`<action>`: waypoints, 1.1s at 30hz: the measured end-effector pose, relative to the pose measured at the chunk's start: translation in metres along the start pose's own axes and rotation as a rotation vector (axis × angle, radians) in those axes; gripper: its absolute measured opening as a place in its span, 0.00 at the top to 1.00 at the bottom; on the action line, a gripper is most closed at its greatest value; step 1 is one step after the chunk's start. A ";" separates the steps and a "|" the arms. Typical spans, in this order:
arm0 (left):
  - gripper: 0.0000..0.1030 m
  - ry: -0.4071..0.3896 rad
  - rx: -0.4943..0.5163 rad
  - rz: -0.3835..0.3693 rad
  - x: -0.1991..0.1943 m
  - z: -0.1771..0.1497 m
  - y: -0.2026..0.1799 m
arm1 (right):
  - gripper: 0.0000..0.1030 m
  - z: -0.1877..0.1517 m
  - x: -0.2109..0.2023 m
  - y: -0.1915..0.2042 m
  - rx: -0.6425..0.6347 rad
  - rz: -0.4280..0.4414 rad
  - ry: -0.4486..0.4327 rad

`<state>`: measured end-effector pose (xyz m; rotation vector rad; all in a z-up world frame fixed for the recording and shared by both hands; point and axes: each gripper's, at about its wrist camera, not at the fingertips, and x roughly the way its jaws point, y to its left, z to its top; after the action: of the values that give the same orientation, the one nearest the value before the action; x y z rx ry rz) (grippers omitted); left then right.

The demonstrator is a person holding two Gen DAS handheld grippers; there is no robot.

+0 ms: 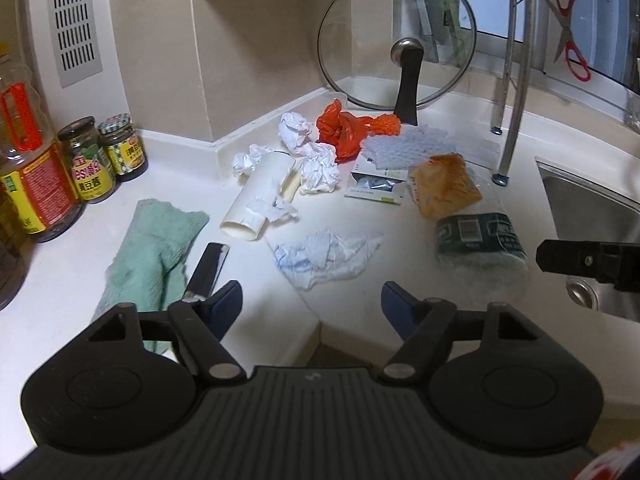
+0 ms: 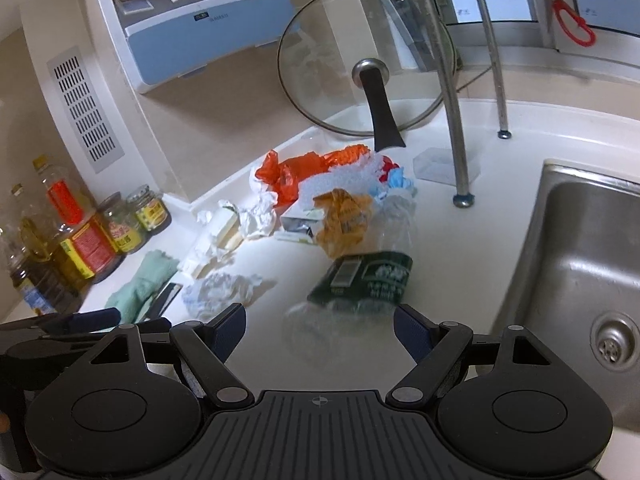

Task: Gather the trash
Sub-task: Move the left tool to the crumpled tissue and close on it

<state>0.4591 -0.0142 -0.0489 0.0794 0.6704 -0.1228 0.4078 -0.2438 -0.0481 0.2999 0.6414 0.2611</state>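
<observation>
A white kitchen countertop (image 1: 80,280) wraps around a corner and meets a steel sink (image 1: 592,216) on the right. On it lie crumpled white tissues (image 1: 296,130), a white cardboard tube (image 1: 260,196), an orange plastic bag (image 1: 340,128), bubble wrap (image 1: 400,148), a flattened wipe (image 1: 324,256), a green-labelled clear bag (image 1: 480,236) and a green cloth (image 1: 156,248). Sauce jars (image 1: 86,160) and an oil bottle (image 1: 28,152) stand at the left; a glass lid (image 1: 396,40) leans at the back.

Dim indoor light, soft shadows; countertop (image 1: 400,300) glare-washed at centre; heavy fisheye bending at 9 and 3 o'clock; slight motion blur.
</observation>
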 end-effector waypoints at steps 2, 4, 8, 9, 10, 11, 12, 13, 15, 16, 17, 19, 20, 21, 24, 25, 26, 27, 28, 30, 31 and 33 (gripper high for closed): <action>0.36 0.004 -0.009 0.004 0.011 0.005 -0.001 | 0.21 0.006 0.010 -0.002 -0.016 0.007 0.003; 0.36 0.010 -0.024 0.020 0.022 0.009 -0.003 | 0.21 0.013 0.018 -0.004 -0.037 0.016 0.012; 0.36 0.023 -0.084 0.041 0.044 0.017 -0.003 | 0.21 0.025 0.036 -0.012 -0.062 0.036 0.030; 0.36 0.029 -0.103 0.046 0.049 0.018 -0.003 | 0.21 0.027 0.039 -0.014 -0.066 0.041 0.033; 0.36 0.034 -0.116 0.056 0.055 0.020 -0.004 | 0.21 0.029 0.043 -0.016 -0.071 0.046 0.036; 0.36 0.036 -0.125 0.063 0.059 0.022 -0.004 | 0.21 0.032 0.047 -0.018 -0.077 0.050 0.040; 0.36 0.037 -0.132 0.070 0.064 0.023 -0.005 | 0.21 0.034 0.050 -0.020 -0.084 0.054 0.044; 0.36 0.039 -0.138 0.079 0.068 0.024 -0.006 | 0.21 0.036 0.054 -0.022 -0.088 0.057 0.047; 0.36 0.035 -0.142 0.094 0.075 0.026 -0.008 | 0.21 0.040 0.061 -0.025 -0.093 0.067 0.053; 0.36 0.034 -0.137 0.104 0.078 0.026 -0.010 | 0.21 0.042 0.064 -0.027 -0.094 0.072 0.056; 0.36 0.035 -0.130 0.111 0.081 0.026 -0.011 | 0.21 0.043 0.067 -0.028 -0.096 0.076 0.059; 0.42 0.039 -0.123 0.123 0.085 0.026 -0.013 | 0.21 0.046 0.073 -0.031 -0.098 0.087 0.066; 0.46 0.043 -0.124 0.121 0.087 0.026 -0.013 | 0.21 0.048 0.076 -0.032 -0.100 0.092 0.068; 0.51 0.049 -0.128 0.118 0.089 0.026 -0.013 | 0.21 0.049 0.078 -0.033 -0.102 0.096 0.071; 0.61 0.063 -0.140 0.116 0.093 0.026 -0.014 | 0.22 0.053 0.084 -0.037 -0.106 0.110 0.078; 0.61 0.064 -0.140 0.117 0.093 0.025 -0.015 | 0.22 0.055 0.087 -0.038 -0.108 0.115 0.080; 0.63 0.063 -0.137 0.118 0.093 0.025 -0.016 | 0.22 0.056 0.088 -0.038 -0.111 0.118 0.080; 0.67 0.062 -0.132 0.117 0.093 0.025 -0.017 | 0.22 0.058 0.090 -0.039 -0.116 0.120 0.081; 0.69 0.062 -0.126 0.117 0.094 0.026 -0.019 | 0.22 0.058 0.091 -0.040 -0.120 0.122 0.081; 0.75 0.056 -0.113 0.123 0.094 0.026 -0.022 | 0.22 0.060 0.095 -0.041 -0.131 0.127 0.079; 0.80 0.052 -0.105 0.124 0.094 0.027 -0.023 | 0.22 0.062 0.096 -0.042 -0.135 0.130 0.080; 0.84 0.044 -0.087 0.143 0.093 0.027 -0.025 | 0.22 0.064 0.100 -0.043 -0.144 0.133 0.080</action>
<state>0.5447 -0.0507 -0.0869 0.0464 0.7111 0.0462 0.5310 -0.2628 -0.0688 0.1941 0.6790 0.4464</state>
